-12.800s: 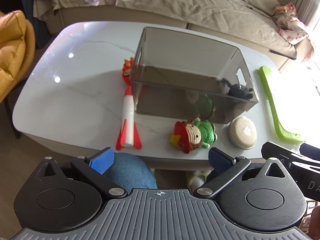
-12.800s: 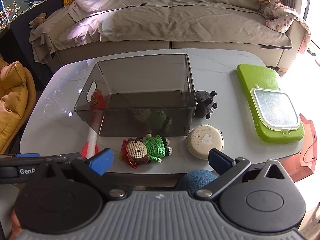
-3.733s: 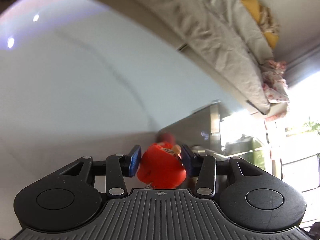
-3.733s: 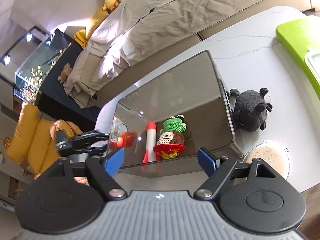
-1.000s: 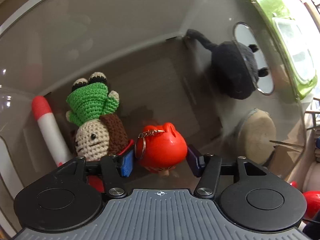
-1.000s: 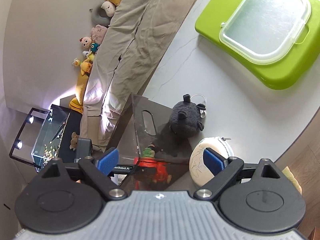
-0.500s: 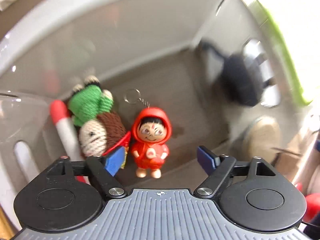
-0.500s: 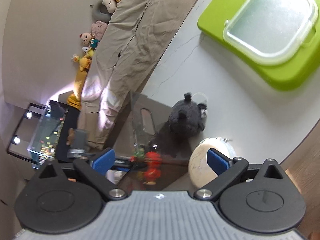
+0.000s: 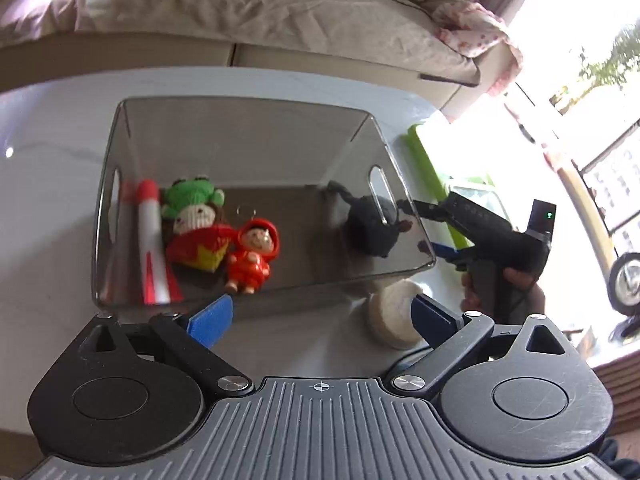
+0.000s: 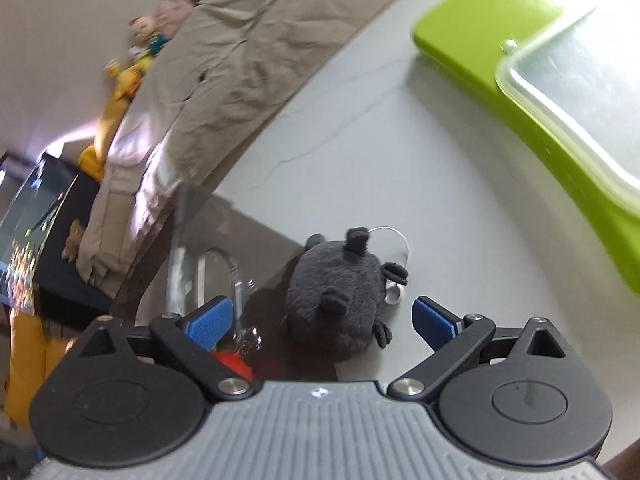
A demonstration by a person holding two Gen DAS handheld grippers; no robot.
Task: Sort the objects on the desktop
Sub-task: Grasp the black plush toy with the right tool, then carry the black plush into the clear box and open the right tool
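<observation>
Between the spread, empty fingers of the right gripper (image 10: 322, 314) sits the grey plush animal (image 10: 338, 300), on the white table (image 10: 460, 200) and touching the outer wall of the smoky clear bin (image 9: 404, 200); a closing finger could jam against that wall or snag the plush's wire ring, I judge, nudging the bin instead of gripping. The left gripper (image 9: 322, 314) hangs wide open and empty before the bin, which holds a toy rocket (image 9: 151, 236), a crocheted doll (image 9: 196, 228) and a red-hooded keychain figure (image 9: 252, 252), while the round beige pouch (image 9: 390, 316) lies outside near the green lidded box (image 10: 520, 52).
</observation>
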